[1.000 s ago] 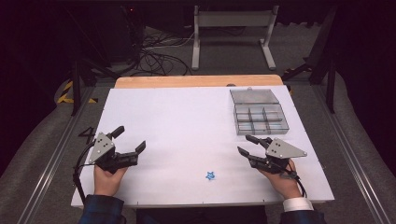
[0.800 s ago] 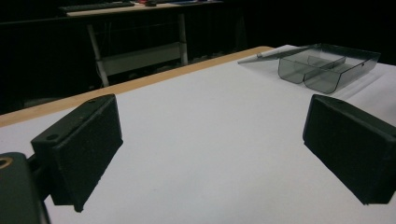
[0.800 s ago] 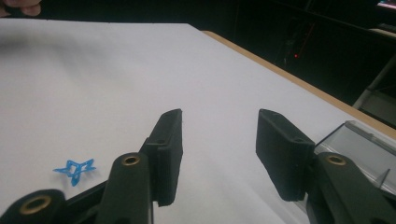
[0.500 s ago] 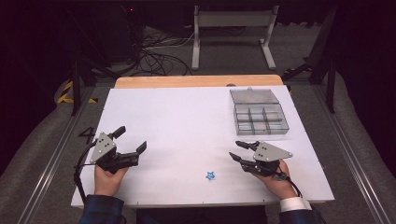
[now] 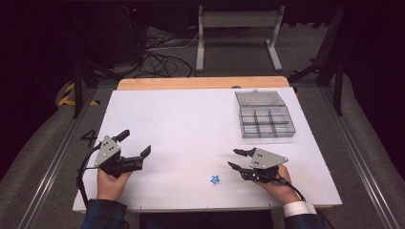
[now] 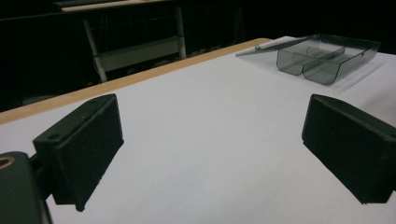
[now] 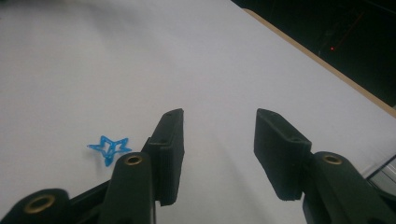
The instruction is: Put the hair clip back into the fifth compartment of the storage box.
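Observation:
A small blue star-shaped piece lies on the white table near the front edge; the right gripper view has the star just left of its jaws. My right gripper hovers a short way right of the star, open, nothing between its jaws. At the front left my left gripper rests in a hand, jaws wide open and empty. A clear compartment box with its lid raised stands at the back right, also seen far off as the box in the left gripper view.
The white table top ends in a wooden strip at the back. Beyond it are a metal stand and cables on the dark floor. Rails run along both sides of the table.
My right gripper has shifted left across the front of the table, closer to the blue star. The left gripper has stayed put.

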A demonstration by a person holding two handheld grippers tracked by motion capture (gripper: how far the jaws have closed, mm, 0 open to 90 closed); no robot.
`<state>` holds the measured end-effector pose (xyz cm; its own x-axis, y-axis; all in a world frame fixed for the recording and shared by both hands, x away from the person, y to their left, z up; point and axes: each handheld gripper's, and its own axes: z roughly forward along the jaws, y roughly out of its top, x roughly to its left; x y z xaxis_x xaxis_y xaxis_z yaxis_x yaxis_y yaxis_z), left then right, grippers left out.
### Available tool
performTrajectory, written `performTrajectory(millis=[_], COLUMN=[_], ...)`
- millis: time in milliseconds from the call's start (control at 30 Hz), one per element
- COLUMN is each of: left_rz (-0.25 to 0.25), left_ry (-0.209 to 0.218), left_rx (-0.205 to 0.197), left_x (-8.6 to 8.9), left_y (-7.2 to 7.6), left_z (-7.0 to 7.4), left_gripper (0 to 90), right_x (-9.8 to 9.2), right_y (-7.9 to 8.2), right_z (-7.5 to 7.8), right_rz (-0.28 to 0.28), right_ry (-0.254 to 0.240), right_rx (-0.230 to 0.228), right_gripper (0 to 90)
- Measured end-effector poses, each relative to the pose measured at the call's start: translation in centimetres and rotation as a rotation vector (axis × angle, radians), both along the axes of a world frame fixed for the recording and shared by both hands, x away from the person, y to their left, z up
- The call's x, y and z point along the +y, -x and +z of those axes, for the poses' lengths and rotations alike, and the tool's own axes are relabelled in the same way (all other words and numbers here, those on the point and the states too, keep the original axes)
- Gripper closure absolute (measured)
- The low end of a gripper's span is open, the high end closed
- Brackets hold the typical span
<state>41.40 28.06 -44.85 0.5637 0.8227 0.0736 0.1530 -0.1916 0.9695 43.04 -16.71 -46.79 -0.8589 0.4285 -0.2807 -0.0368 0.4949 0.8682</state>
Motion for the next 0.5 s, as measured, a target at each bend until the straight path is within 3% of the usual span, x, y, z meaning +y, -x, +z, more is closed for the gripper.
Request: performTrajectory(millis=[200,500], left_rz=[-0.001,-0.001], left_ry=[0.002,0.002], left_rx=[0.002,0.005], left_x=[0.0,-0.1], left_y=[0.0,0.0], left_z=[0.0,-0.1], left_gripper=[5.8,6.3], right_x=[0.6,1.6], right_y=[0.2,0.6], right_z=[-0.2,-0.8], right_rz=[0.025,0.122], right_ry=[0.029,0.069], right_rx=[-0.001,0.005], right_gripper=[52.8,53.3])
